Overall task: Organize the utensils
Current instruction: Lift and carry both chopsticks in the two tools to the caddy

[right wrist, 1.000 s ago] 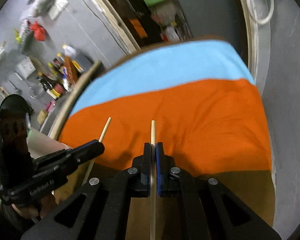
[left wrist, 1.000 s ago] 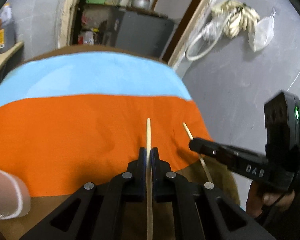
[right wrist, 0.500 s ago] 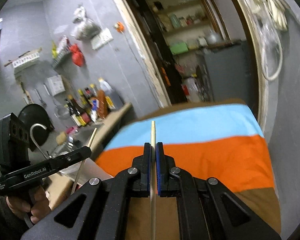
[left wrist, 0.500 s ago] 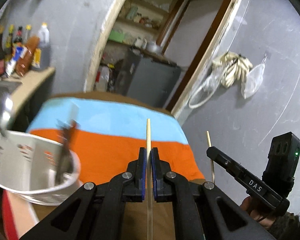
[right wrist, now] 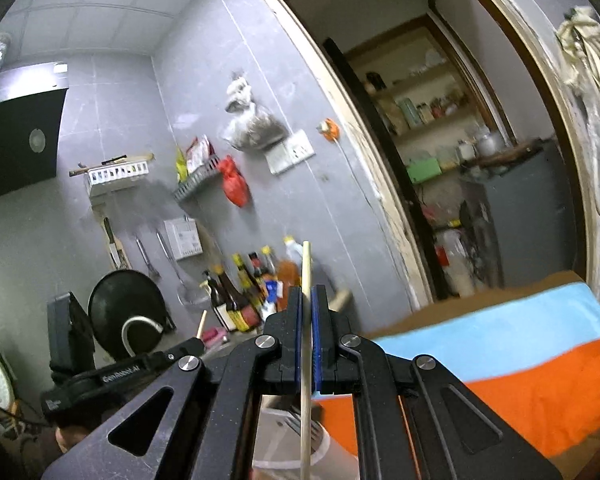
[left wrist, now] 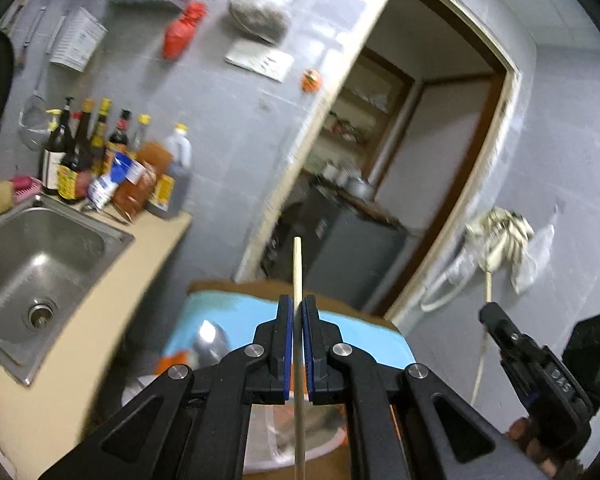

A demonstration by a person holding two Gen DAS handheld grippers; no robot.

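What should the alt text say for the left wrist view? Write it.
The left gripper is shut on a wooden chopstick pointing toward a doorway. A steel sink and sauce bottles sit left; right gripper at right.

The thin wooden chopstick (left wrist: pixel 298 360) clamped in the left wrist view runs off the bottom edge, its lower end unseen. The second thin wooden chopstick (right wrist: pixel 306 360) does likewise in the right wrist view. A white plastic utensil holder (left wrist: pixel 268 452) sits mostly hidden behind the black gripper frames, its contents blurred. The shelves of small jars (right wrist: pixel 428 108) beyond the doorway are too small to identify.
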